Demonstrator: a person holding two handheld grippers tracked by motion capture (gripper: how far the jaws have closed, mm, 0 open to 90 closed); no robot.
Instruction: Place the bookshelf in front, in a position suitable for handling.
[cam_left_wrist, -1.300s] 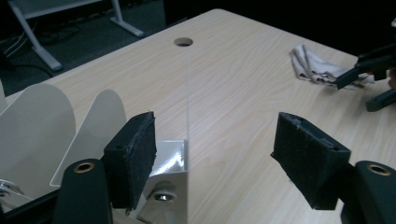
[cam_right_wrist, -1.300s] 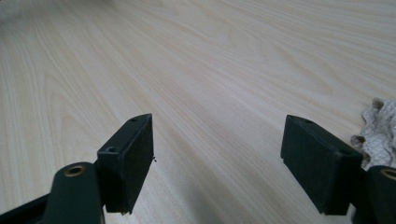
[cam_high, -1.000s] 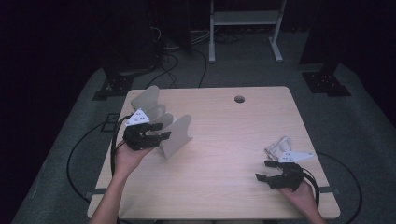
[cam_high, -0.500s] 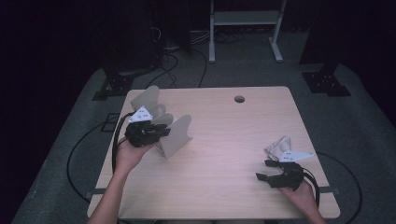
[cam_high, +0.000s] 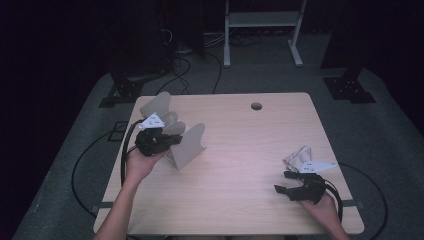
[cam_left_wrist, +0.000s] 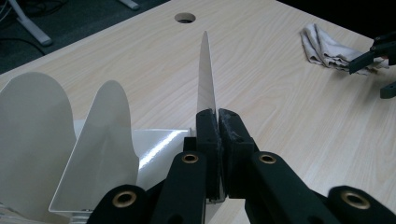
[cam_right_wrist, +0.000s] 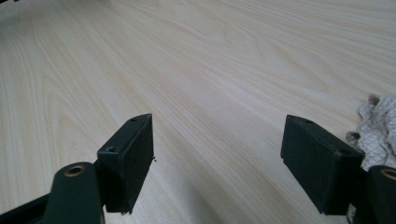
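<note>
A cream-coloured rack (cam_high: 192, 146) with three upright rounded plates stands at the table's left. My left gripper (cam_high: 172, 141) reaches into it from the left. In the left gripper view its jaws (cam_left_wrist: 218, 116) have just been closing and now pinch the rightmost plate (cam_left_wrist: 204, 70), which I see edge-on, while the other two plates (cam_left_wrist: 105, 130) stand free to the left. My right gripper (cam_high: 284, 181) rests low at the table's front right, its jaws (cam_right_wrist: 217, 149) wide apart over bare wood. A crumpled whitish cloth (cam_high: 297, 156) lies just beyond it, at the right edge of the right gripper view (cam_right_wrist: 380, 121).
The light wooden table (cam_high: 250, 135) has a round cable hole (cam_high: 256, 106) near its far edge. Black cables trail off both sides to the grey floor. Dark stands and a white frame stand beyond the table. The cloth (cam_left_wrist: 324, 44) and the right gripper (cam_left_wrist: 378, 56) show far off.
Both hands have kept their places. The left gripper's jaws have come together on the rack's rightmost plate.
</note>
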